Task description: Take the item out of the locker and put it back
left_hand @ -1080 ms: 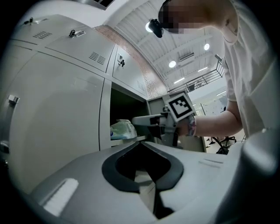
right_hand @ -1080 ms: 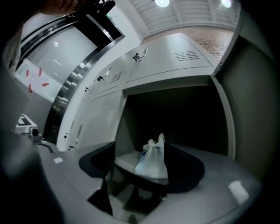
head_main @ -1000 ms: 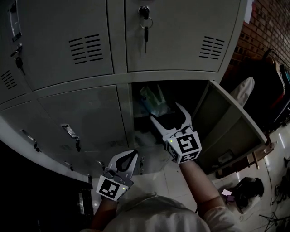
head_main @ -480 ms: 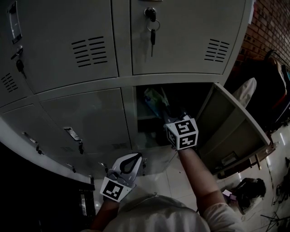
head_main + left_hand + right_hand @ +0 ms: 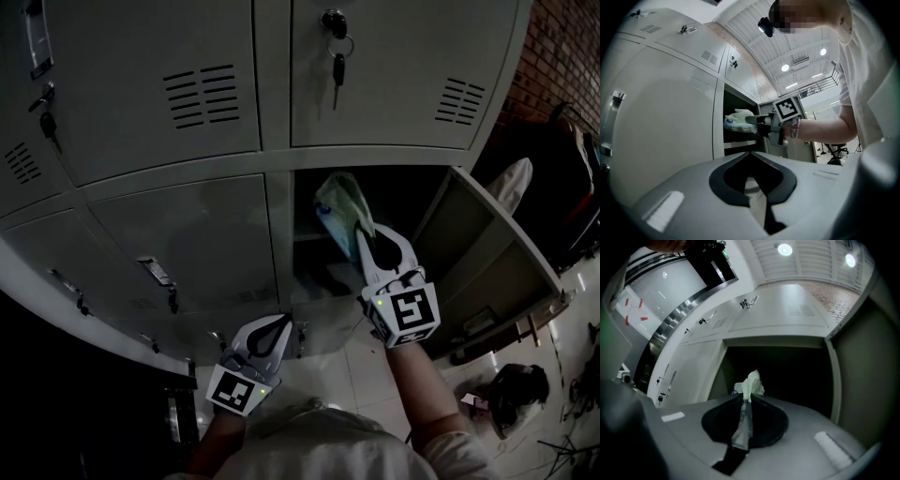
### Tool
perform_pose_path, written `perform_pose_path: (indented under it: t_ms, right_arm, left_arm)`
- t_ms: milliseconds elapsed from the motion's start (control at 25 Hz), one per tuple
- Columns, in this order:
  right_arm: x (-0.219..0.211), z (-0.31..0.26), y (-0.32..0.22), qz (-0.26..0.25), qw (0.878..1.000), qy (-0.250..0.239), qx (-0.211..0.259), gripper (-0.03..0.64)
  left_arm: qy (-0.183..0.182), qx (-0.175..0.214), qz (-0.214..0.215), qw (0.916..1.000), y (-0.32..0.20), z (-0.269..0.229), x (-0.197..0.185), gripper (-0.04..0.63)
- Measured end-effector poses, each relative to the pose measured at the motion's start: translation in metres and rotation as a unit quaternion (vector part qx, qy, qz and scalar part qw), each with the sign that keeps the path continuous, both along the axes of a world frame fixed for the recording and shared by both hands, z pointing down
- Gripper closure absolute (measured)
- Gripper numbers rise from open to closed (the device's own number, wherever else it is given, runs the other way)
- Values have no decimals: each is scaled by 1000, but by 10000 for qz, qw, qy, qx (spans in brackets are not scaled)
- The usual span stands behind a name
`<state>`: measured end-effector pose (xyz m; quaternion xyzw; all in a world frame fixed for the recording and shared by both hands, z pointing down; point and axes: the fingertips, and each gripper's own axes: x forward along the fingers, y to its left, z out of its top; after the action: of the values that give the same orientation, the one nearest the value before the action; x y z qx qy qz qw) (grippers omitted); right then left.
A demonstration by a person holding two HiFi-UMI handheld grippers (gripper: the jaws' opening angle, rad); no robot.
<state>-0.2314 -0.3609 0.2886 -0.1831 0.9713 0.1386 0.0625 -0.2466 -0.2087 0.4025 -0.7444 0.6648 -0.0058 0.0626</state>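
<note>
The right hand-held gripper (image 5: 364,232) is clamped on a plastic bag (image 5: 339,202) at the open locker (image 5: 281,234). The left hand-held gripper (image 5: 277,322) hangs closed, empty.

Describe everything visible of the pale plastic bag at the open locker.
The pale greenish-white crinkled plastic bag looks thin and soft, with bluish print on one end. Its bunched neck is pinched between the shut jaws of the right gripper, which holds it in the mouth of the open grey metal locker.

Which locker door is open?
The bottom right door is open. It is swung out to the right, with a dark space showing behind it. The door beside it and the door above it are shut flat.
</note>
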Motion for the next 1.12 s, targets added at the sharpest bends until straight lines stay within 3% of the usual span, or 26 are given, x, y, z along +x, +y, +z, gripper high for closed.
perform_pose_path:
  t_ms: [120,280,480,760,1120]
  right_arm:
    - [35,19,32,37,10000,-56,-28,612]
    - [80,74,66,206,9988,145,-420,612]
    - [106,116,101,191,9954,381,-854,612]
    - [126,120,131,8,9965,406,-733,612]
    - [186,117,190,-392,9964,559,-511,612]
  left_arm:
    - [48,72,-20,10000,7,-4,-3,617]
    - [61,112,-73,9999,22,-4,-5,617]
    - [6,224,-195,9996,39,-2,-3,617]
    - [-24,143,-102,9998,65,-2,32,617]
    - [-7,227,-531,9983,120,-6,97,617]
